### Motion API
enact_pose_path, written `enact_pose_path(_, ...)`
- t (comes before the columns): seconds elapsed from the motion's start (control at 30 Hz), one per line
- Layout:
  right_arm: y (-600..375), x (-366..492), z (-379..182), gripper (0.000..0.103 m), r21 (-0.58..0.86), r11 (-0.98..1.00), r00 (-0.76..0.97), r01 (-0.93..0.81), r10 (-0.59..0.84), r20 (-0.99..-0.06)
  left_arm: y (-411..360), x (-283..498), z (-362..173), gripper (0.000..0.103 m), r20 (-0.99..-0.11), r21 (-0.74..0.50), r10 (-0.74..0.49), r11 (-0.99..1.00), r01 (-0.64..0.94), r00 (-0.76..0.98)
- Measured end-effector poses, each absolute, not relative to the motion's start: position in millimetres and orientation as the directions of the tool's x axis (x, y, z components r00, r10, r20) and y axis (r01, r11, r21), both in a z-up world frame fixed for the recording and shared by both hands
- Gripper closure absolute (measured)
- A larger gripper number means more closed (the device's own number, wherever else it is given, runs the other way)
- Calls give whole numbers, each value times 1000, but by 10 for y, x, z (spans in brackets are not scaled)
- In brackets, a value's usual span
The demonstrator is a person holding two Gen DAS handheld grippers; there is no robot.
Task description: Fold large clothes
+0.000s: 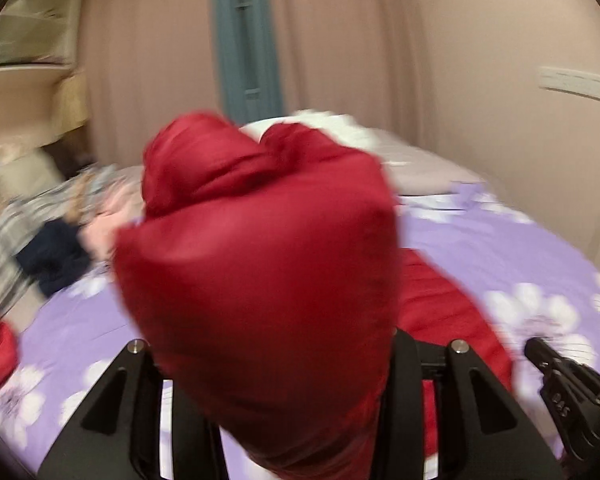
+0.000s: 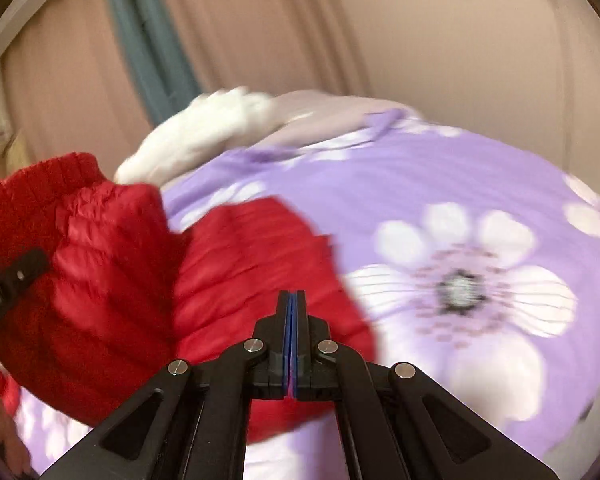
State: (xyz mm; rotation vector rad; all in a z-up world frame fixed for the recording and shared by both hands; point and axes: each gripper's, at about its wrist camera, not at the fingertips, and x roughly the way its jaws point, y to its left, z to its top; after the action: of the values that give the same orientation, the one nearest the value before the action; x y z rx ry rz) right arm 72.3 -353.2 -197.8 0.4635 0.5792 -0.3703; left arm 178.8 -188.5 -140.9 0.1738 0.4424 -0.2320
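A red puffer jacket (image 1: pixel 260 280) bulges up in front of the left wrist camera and hides my left gripper's fingertips; the jaws stand around the bunched fabric. More of the jacket (image 2: pixel 112 280) lies on the purple floral bedsheet (image 2: pixel 440 184) in the right wrist view, with a ribbed cuff at upper left. My right gripper (image 2: pixel 292 320) is shut, its blue pads pressed together over the jacket's edge, with no fabric visible between them. The right gripper (image 1: pixel 560 392) shows at the right edge of the left wrist view. The left gripper (image 2: pixel 8 284) shows at the left edge of the right wrist view.
White bedding (image 2: pixel 204 136) is heaped at the far end of the bed. Striped, pink and dark clothes (image 1: pixel 52 232) lie piled at the left. Pink curtains (image 1: pixel 148 60) and a blue curtain strip (image 1: pixel 244 40) hang behind the bed. A wall (image 1: pixel 520 80) is on the right.
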Motion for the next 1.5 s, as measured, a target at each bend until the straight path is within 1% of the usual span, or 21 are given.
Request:
enact_pose_path(0.1,-3794,517,-1955,103,344,785,772,515,-251,-584,-2298,1891,-1506,60,-529,-40,-380,905,424,759)
enact_pose_path(0.13,-3842,460,-1940,103,344,775,768,530,-268,-581,-2444,1951,-1601,59,-558,-72,-416,886,458,718)
enact_pose_path(0.2,-3957,359,-1914,103,335,764,760,552,-296,-578,-2780,2080,-1929,58,-635,-70,-421,866,495,648)
enact_pose_path(0.27,-4012,318,-1941,103,321,761,749,564,-308,-586,-2999,2164,-2280,56,-705,-42,-375,869,493,601)
enact_pose_path(0.3,-4037,286,-1959,103,314,761,744,568,-312,-591,-3044,2167,-2375,56,-711,-38,-371,868,494,597)
enact_pose_path(0.37,-4078,242,-1970,103,300,761,737,574,-321,-595,-3050,2144,-2442,56,-709,-56,-385,866,497,591)
enact_pose_path(0.47,-4103,214,-1989,103,290,763,728,577,-320,-607,-2925,2235,-2392,56,-722,-133,-418,866,482,551)
enact_pose_path(0.53,-4114,199,-1964,103,298,757,726,582,-318,-610,-2859,2295,-2346,52,-731,-158,-429,863,481,530)
enact_pose_path(0.6,-4085,200,-1922,103,307,768,743,562,-306,-595,-2771,2276,-2254,48,-731,-158,-428,864,479,531)
enact_pose_path(0.7,-3996,262,-1864,103,258,796,743,548,-321,-588,-2633,2138,-2040,48,-730,-121,-413,862,492,544)
enact_pose_path(0.77,-3944,275,-1819,103,245,805,746,540,-322,-583,-2448,2010,-1847,48,-706,-174,-470,840,514,530)
enact_pose_path(0.87,-3894,265,-1761,103,254,799,753,545,-334,-567,-2081,1826,-1512,47,-640,-274,-563,803,530,523)
enact_pose_path(0.97,-3829,279,-1712,103,266,791,754,551,-335,-565,-1877,1692,-1291,48,-601,-283,-599,778,561,528)
enact_pose_path(1.07,-3697,277,-1633,103,291,799,777,527,-314,-546,-1882,1586,-1152,50,-578,-236,-538,830,506,613)
enact_pose_path(1.1,-3650,285,-1605,103,287,802,780,524,-317,-540,-1814,1533,-1130,56,-563,-214,-505,853,475,654)
enact_pose_path(1.13,-3602,299,-1577,103,282,806,781,521,-317,-538,-1728,1537,-1124,65,-553,-190,-462,880,435,693)
enact_pose_path(1.17,-3542,316,-1530,103,277,813,786,513,-314,-533,-1623,1529,-1141,67,-547,-175,-427,899,401,720)
enact_pose_path(1.27,-3386,342,-1406,103,273,828,804,490,-308,-508,-1326,1602,-1193,70,-520,-149,-303,953,264,799)
enact_pose_path(1.33,-3256,362,-1318,103,278,836,822,473,-305,-481,-1194,1638,-1251,73,-511,-134,-212,977,166,833)
enact_pose_path(1.43,-3099,454,-1260,103,300,853,852,427,-268,-450,-961,1777,-1272,73,-514,-162,-165,982,94,842)
enact_pose_path(1.5,-3009,592,-1237,103,273,867,853,416,-269,-446,-915,1905,-1294,73,-514,-171,-137,984,55,847)
